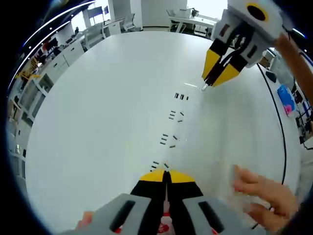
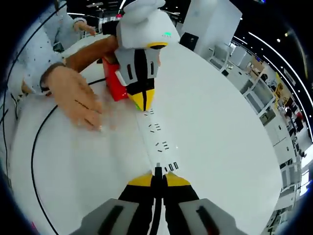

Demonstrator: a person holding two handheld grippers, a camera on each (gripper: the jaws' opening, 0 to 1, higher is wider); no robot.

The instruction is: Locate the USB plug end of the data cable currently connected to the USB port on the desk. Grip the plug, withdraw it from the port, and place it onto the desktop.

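Note:
In the right gripper view my right gripper point(image 2: 157, 179) is shut on the USB plug point(image 2: 158, 170), and its black cable point(image 2: 156, 215) runs back between the jaws. The plug tip sits just left of the desk's USB ports point(image 2: 172, 167), outside them. From the left gripper view the right gripper point(image 1: 209, 83) points down at the desk beside the USB ports point(image 1: 181, 97), with the small plug point(image 1: 204, 87) at its tip. My left gripper point(image 1: 165, 175) is shut on nothing and rests low over the socket row; it appears again as the left gripper point(image 2: 143, 104).
A row of sockets point(image 2: 156, 128) is set flush in the white desk point(image 1: 98, 122). A person's hand point(image 2: 73, 98) lies flat on the desk beside a red box point(image 2: 113, 81). A black cable point(image 1: 282, 132) curves along the desk edge. Office desks and chairs stand behind.

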